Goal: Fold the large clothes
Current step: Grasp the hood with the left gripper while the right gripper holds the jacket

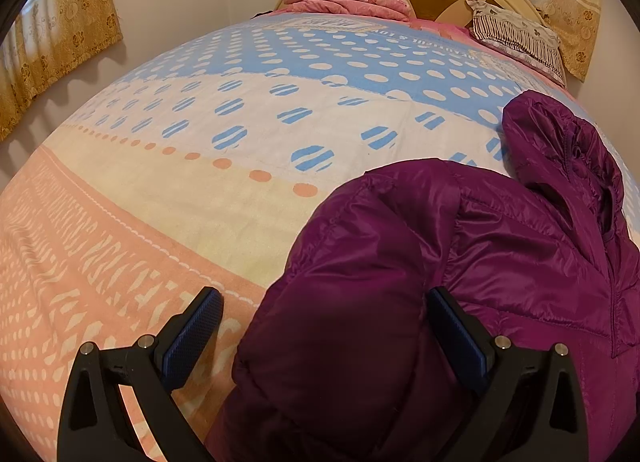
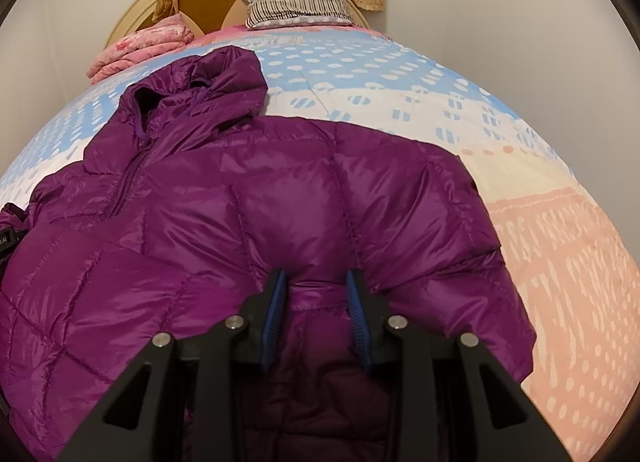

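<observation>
Jacket (image 2: 280, 198) on bed (image 1: 160, 182); hem pinched in right gripper (image 2: 316, 294), left gripper (image 1: 324, 326) spread (bare bedspread beyond the hood).

Both fisheye views are evenly and softly lit, fairly bright and sharp in the middle, with daylight glowing through the yellow curtains (image 1: 60, 26) at the far wall. The lens bends the bed (image 1: 168, 198) into a dome and leaves dark curved corners around each picture. The shiny purple jacket (image 2: 280, 198) carries pale sheen on its quilted panels, turns deep and shadowed close under the black tool (image 2: 316, 298), and the curtain hem throws a soft scalloped shadow on the wall.
</observation>
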Demonstrator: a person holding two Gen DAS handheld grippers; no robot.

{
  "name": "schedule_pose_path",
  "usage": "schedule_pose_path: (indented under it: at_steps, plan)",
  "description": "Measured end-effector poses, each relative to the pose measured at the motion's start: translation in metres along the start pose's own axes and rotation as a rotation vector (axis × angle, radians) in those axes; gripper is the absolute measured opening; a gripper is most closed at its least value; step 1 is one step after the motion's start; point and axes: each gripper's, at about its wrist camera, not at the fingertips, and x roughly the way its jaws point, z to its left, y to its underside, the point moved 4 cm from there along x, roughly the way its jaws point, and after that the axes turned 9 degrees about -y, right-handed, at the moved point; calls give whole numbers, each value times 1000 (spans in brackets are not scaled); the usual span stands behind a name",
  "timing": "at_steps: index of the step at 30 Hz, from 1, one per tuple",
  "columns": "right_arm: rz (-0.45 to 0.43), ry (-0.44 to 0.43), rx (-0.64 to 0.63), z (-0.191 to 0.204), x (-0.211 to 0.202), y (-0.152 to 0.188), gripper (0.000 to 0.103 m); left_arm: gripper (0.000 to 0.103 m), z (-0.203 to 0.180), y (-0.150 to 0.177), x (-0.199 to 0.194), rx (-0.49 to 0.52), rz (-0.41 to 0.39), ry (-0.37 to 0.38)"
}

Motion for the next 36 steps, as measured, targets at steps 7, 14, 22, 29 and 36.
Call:
schedule_pose_path:
  at_steps: [7, 14, 22, 29, 36]
  plan:
    - [0, 7, -6, 1, 0, 0, 36, 102, 2, -1, 2, -8, 7, 12]
    - [63, -64, -22, 0, -5, -7, 51, 102, 5, -18, -14, 107, 52, 53]
    - [-16, -149, -71, -8, -19, -82, 81, 102, -21, -98, -42, 80, -92, 191]
    - [-10, -200, -33, -18, 36, -157, 81, 102, -104, -148, -18, 202, -127, 197]
    - [2, -231, -57, 0, 94, -207, 83, 102, -159, -173, 26, 262, -29, 200]
